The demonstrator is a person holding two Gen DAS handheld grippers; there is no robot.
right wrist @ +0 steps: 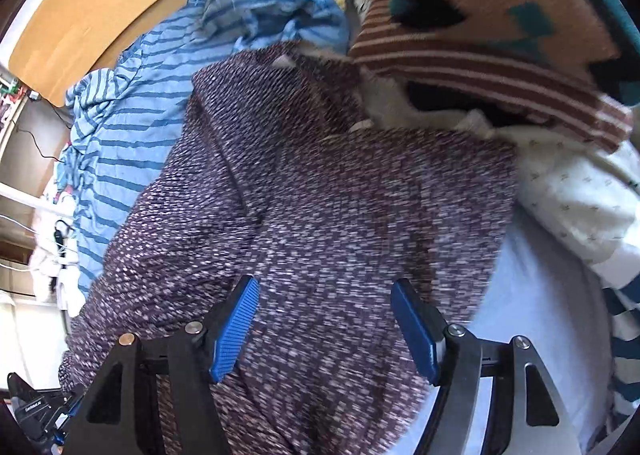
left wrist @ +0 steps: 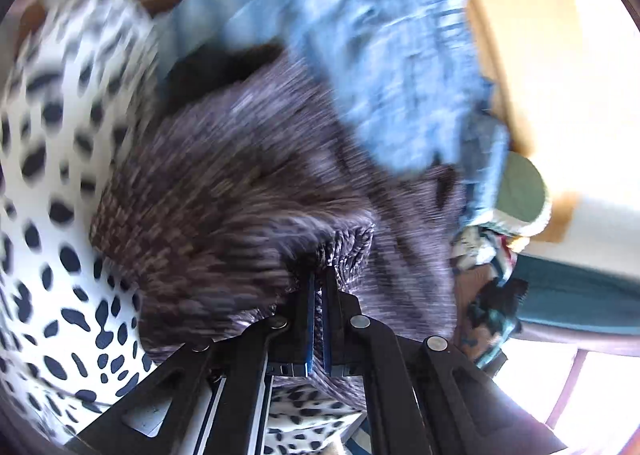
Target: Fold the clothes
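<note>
Lying on a bed [right wrist: 532,295], a soft, limp knit sweater [right wrist: 320,195] is pinched at an edge by the left gripper [left wrist: 319,295], while the right gripper [right wrist: 324,319] is held apart above it, best closed on a hem.

You have almost nothing to read here. The only lettering in either view is a small pale line of print on a black device [right wrist: 34,407] at the lower left edge of the right wrist view, and it is too small and blurred for you to make out a single word. The left wrist view is smeared by motion and shows you no letters, numbers or labels at all. The clothes and bedding carry only patterns, such as stripes, spots and flecks, and no tag or brand mark on them can be read.
</note>
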